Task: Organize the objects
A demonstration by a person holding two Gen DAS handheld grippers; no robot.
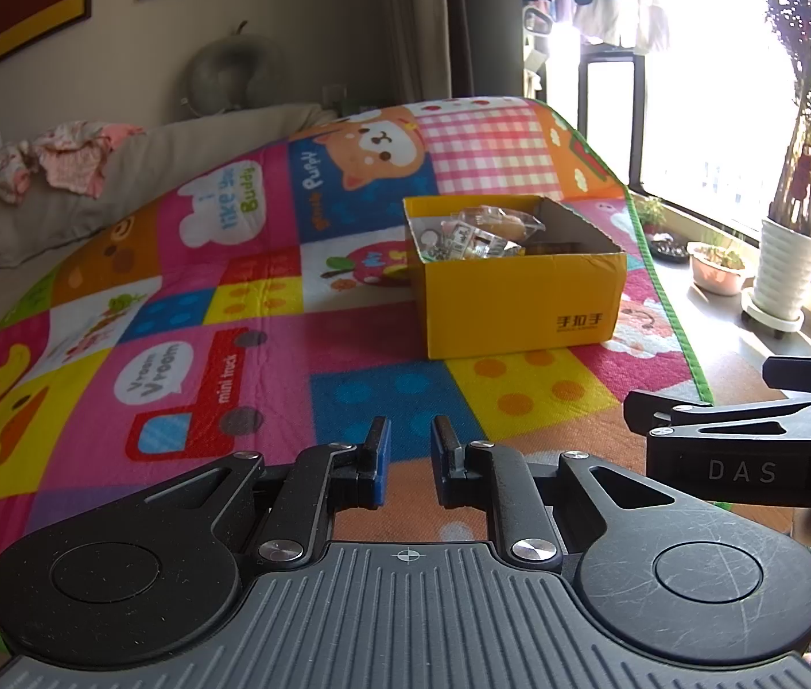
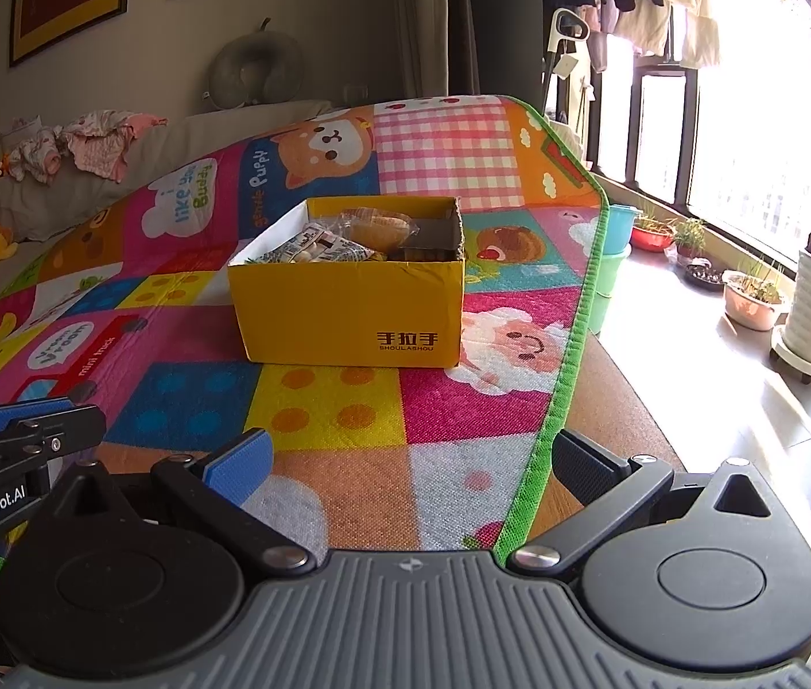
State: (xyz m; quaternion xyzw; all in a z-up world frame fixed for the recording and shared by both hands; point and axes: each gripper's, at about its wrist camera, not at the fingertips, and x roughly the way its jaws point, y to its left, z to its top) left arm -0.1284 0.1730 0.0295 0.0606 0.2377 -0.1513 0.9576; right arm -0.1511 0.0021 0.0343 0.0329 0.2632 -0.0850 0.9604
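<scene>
Two grippers wait low over the colourful mat (image 2: pixel 319 402), holding nothing. The left gripper (image 1: pixel 410 462) is nearly closed and the right gripper (image 2: pixel 411 462) is wide open, maybe ready to grab. Packets sit together inside the yellow box (image 2: pixel 348 310) ahead, so the mat looks tidy.

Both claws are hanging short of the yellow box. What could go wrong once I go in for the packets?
1. The yellow box sits near the mat's green edge; a push could slide it toward the drop.
2. The clear-wrapped packets are heaped and overlapping, so one grab may drag several.
3. The left claw is nearly shut with nothing between its fingers, while the right claw is wide open and empty.
</scene>
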